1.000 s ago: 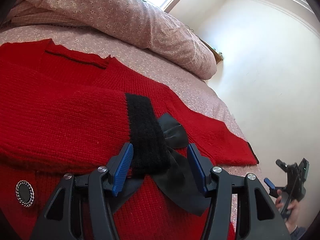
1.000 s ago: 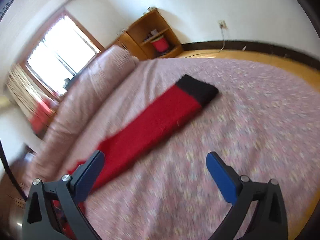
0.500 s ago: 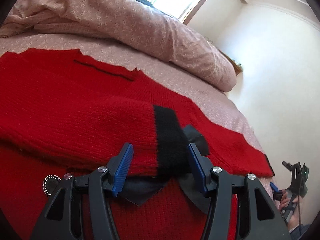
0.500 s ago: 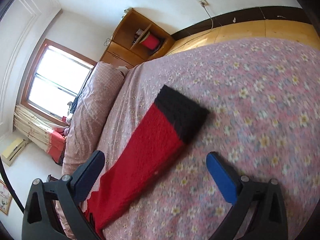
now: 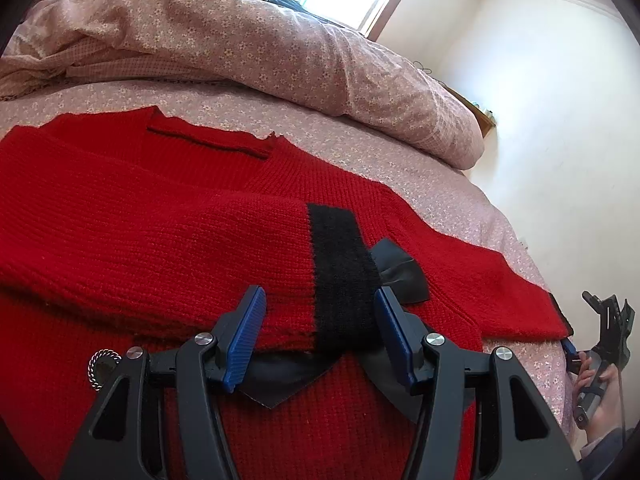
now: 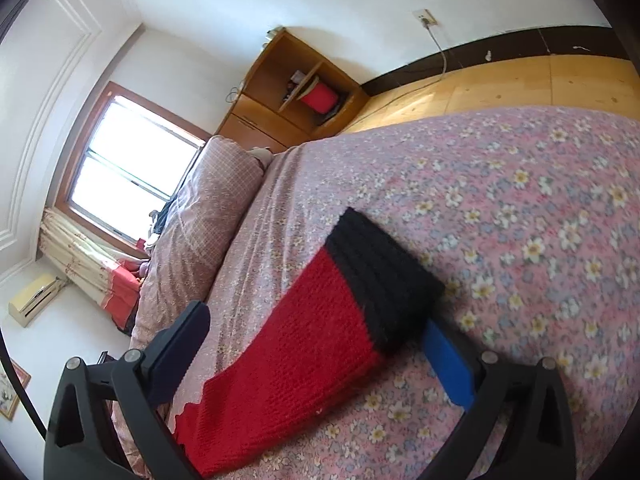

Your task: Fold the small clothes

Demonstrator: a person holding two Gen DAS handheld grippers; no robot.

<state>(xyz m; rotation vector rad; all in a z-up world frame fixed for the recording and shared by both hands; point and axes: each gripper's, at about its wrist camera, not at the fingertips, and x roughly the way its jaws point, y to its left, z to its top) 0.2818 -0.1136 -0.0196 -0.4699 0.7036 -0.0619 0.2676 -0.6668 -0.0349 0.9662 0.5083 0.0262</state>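
Note:
A red knit sweater lies flat on the bed. One sleeve is folded across its body, and its black cuff lies between the open jaws of my left gripper. A black satin bow shows under the cuff. In the right wrist view the other sleeve stretches out over the sheet, with its black cuff at the end. My right gripper is open around that sleeve, its right fingertip next to the cuff. The right gripper also shows small at the far right of the left wrist view.
The bed has a pink floral sheet. A rolled pink duvet lies along the far side by the window. A wooden shelf unit stands against the wall beyond the bed. A metal-rimmed button is on the sweater front.
The left gripper has carried the sleeve cuff over the sweater body and shifted left relative to it. The right gripper has closed in on the outstretched sleeve until its jaws flank it.

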